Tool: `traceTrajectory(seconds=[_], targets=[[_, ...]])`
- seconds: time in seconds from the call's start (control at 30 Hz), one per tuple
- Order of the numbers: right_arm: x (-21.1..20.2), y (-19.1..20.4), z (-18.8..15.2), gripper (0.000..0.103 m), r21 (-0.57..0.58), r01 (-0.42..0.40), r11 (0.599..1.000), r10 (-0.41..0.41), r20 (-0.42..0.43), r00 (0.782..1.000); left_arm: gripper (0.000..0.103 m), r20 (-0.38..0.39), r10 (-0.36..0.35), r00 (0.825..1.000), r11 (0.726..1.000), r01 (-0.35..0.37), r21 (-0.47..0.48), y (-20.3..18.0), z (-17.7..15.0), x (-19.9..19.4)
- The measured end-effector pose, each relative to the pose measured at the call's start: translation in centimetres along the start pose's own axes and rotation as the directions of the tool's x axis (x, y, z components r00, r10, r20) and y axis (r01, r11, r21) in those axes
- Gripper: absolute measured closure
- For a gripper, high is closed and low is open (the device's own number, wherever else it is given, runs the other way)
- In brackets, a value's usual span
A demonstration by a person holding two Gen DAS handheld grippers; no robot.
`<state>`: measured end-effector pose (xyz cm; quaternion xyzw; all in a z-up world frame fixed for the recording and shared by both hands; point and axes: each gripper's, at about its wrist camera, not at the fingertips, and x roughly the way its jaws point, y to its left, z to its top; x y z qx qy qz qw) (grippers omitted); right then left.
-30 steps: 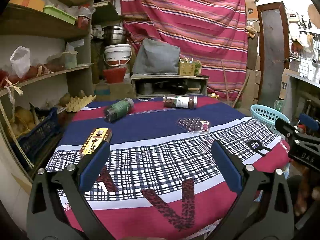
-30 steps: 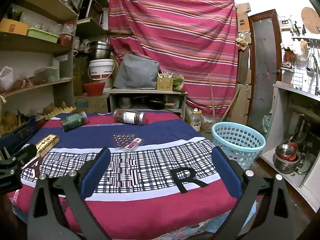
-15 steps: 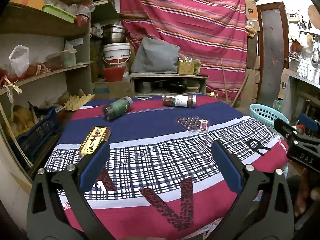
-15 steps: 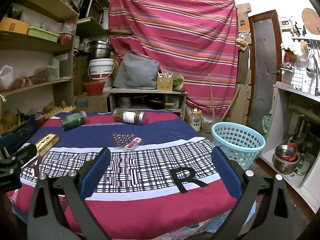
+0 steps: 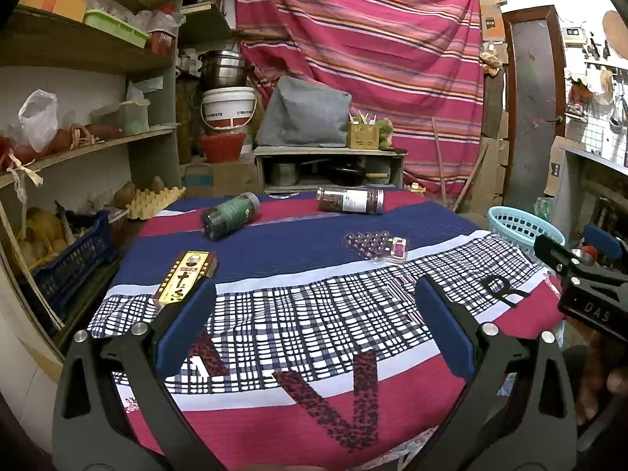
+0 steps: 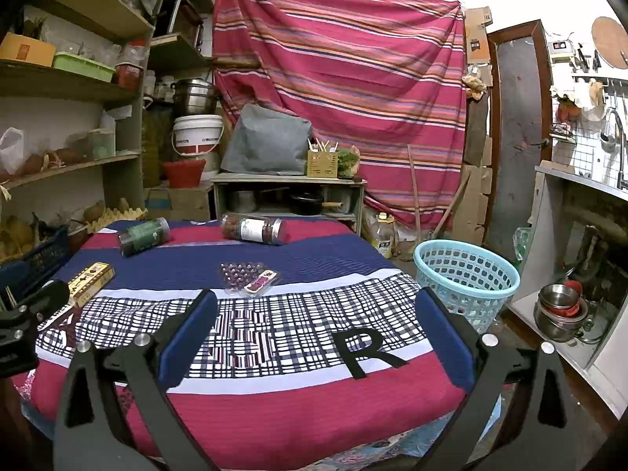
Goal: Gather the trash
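Observation:
On the cloth-covered table [image 5: 314, 259] lie a yellow box [image 5: 184, 276], a green-labelled jar [image 5: 230, 215] on its side, a brown jar with a white label [image 5: 350, 200] on its side, and a clear blister pack [image 5: 375, 244]. The same items show in the right wrist view: box [image 6: 90, 278], green jar [image 6: 143, 235], brown jar [image 6: 255, 229], blister pack [image 6: 247, 274]. A light blue basket [image 6: 465, 274] stands on the floor right of the table. My left gripper [image 5: 314, 325] is open and empty at the near edge. My right gripper [image 6: 314, 329] is open and empty, by the "R" mark.
Shelves with crates, bags and an egg tray [image 5: 155, 200] line the left side. A low cabinet [image 6: 286, 196] with pots stands behind the table before a striped curtain. Steel bowls [image 6: 559, 310] sit under a counter at the right.
The left gripper has drifted very slightly; the table items shift a little in its view. The right gripper is still. Both stay open.

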<state>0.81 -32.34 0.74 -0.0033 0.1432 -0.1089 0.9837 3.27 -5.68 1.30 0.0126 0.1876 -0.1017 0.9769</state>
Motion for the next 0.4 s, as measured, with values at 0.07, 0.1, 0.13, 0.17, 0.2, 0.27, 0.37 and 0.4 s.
traceTrajectory(seconds=[0.07, 0.1, 0.13, 0.17, 0.2, 0.27, 0.37, 0.4], targets=[[0.02, 0.03, 0.02, 0.005, 0.0, 0.0, 1.0, 0.0, 0.0, 1.0, 0.005, 0.003, -0.001, 1.0, 1.0, 0.001, 0.001, 0.0, 0.03, -0.04], [0.01, 0.04, 0.02, 0.005, 0.0, 0.0, 1.0, -0.001, 0.0, 1.0, 0.005, 0.003, 0.0, 1.0, 1.0, 0.0, 0.001, 0.02, 0.01, -0.04], [0.08, 0.01, -0.03, 0.005, -0.002, 0.0, 1.0, 0.0, -0.001, 1.0, 0.005, 0.0, -0.001, 1.0, 1.0, 0.001, -0.002, 0.11, 0.03, 0.03], [0.04, 0.0, -0.02, 0.005, -0.001, 0.0, 1.0, 0.0, 0.001, 1.0, 0.005, 0.004, -0.007, 1.0, 1.0, 0.007, -0.006, 0.14, 0.09, -0.06], [0.08, 0.01, -0.02, 0.005, 0.0, 0.0, 1.0, 0.0, 0.001, 1.0, 0.005, 0.013, -0.006, 1.0, 1.0, 0.006, -0.006, 0.18, 0.14, -0.13], [0.08, 0.05, -0.01, 0.005, -0.002, 0.001, 1.0, -0.001, 0.0, 1.0, 0.005, 0.018, 0.005, 1.0, 1.0, -0.005, -0.007, 0.27, 0.1, -0.16], [0.1, 0.06, 0.0, 0.005, 0.001, 0.001, 1.0, -0.001, -0.001, 1.0, 0.005, 0.02, 0.009, 1.0, 1.0, -0.009, -0.007, 0.33, 0.12, -0.17], [0.01, 0.08, 0.03, 0.005, 0.0, 0.0, 1.0, 0.0, -0.001, 1.0, 0.005, 0.019, 0.011, 1.0, 1.0, -0.011, -0.007, 0.41, 0.11, 0.01]])
